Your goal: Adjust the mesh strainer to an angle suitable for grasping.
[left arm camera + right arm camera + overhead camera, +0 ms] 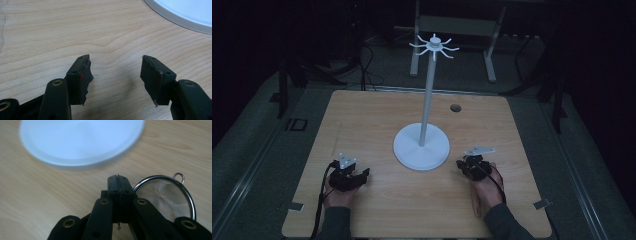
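Note:
A small round metal mesh strainer (165,197) with a little ring on its rim lies just beyond and to the right of my right gripper's jaws. My right gripper (118,180) is shut, with a thin wire belonging to the strainer pinched between its pads. From above, the right gripper (469,164) sits at the right edge of the white stand's round base (409,150). The stand's pole rises to a crown of hooks (433,46). My left gripper (116,72) stands open over bare wood; in the high view the left gripper (354,175) is left of the base.
The wooden table (362,115) has a small dark hole (455,108) at the back right. Metal clips sit at its front corners. A grey frame (452,25) stands on the dark floor behind the table.

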